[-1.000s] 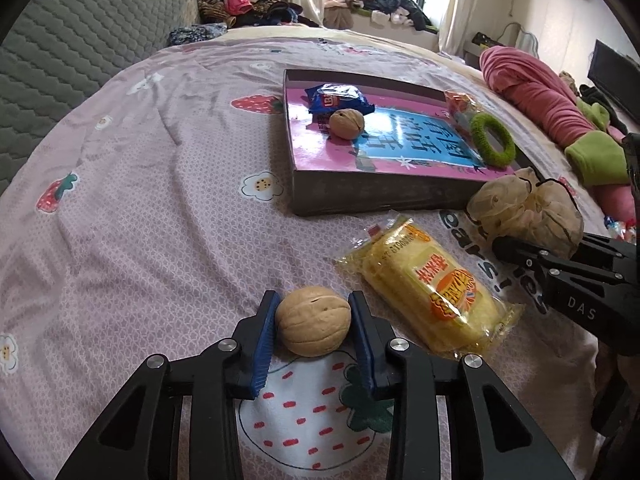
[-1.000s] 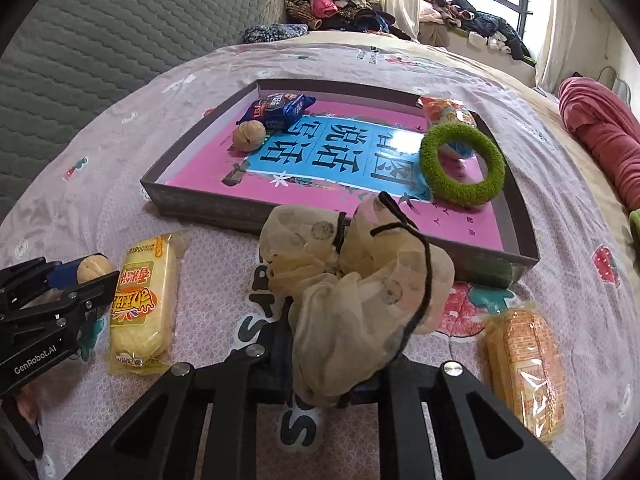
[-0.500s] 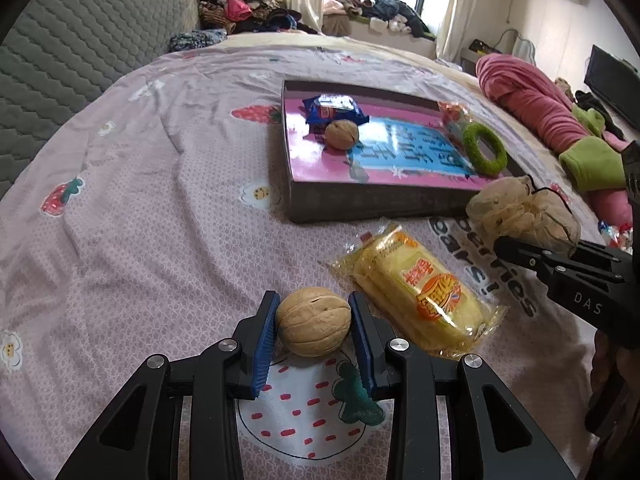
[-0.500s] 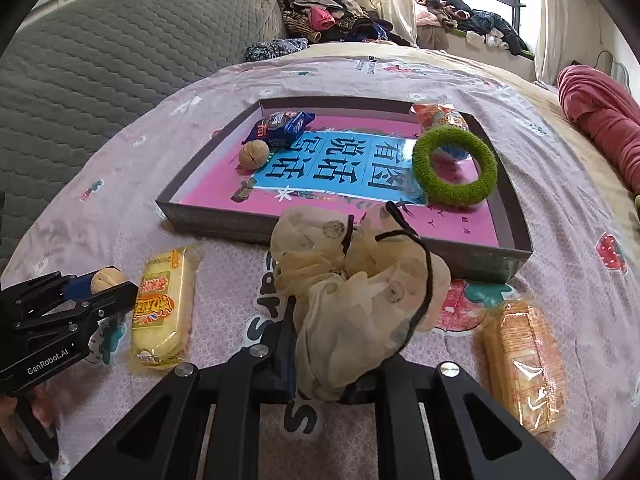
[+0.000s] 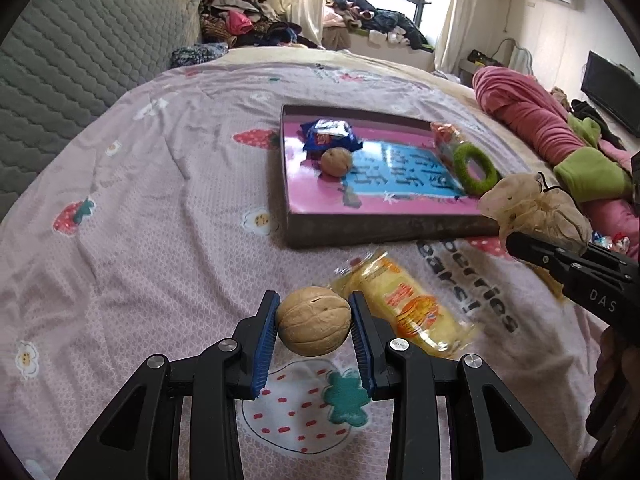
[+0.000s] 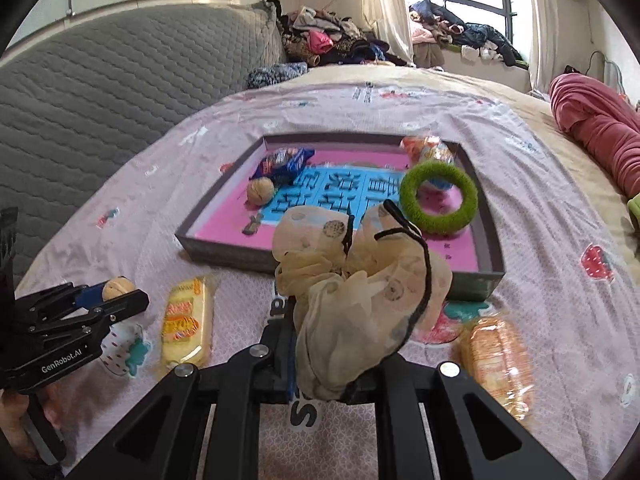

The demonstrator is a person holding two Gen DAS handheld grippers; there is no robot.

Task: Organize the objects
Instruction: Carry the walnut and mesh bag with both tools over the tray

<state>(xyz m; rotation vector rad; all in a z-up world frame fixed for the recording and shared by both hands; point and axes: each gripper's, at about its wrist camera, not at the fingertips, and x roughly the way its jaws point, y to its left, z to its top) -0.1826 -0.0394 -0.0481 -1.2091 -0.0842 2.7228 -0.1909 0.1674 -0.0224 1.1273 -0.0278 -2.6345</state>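
My left gripper is shut on a walnut, which hangs above the pink strawberry bedspread. A beige gauze scrunchie with a black cord is bunched in my right gripper, which is shut on it just in front of the box. The shallow grey box with a pink and blue floor holds a second walnut, a blue snack packet, an orange packet and a green fuzzy ring. In the left wrist view the scrunchie and right gripper show at the right edge.
A yellow wrapped cake lies on the bedspread between the grippers, and an orange wrapped cake lies right of the right gripper. A grey quilted headboard rises on the left. A red bundle and green cloth lie on the right.
Both grippers have lifted with their loads, so the bed and box look farther below. The right gripper has tilted a little. Both grips are unchanged.
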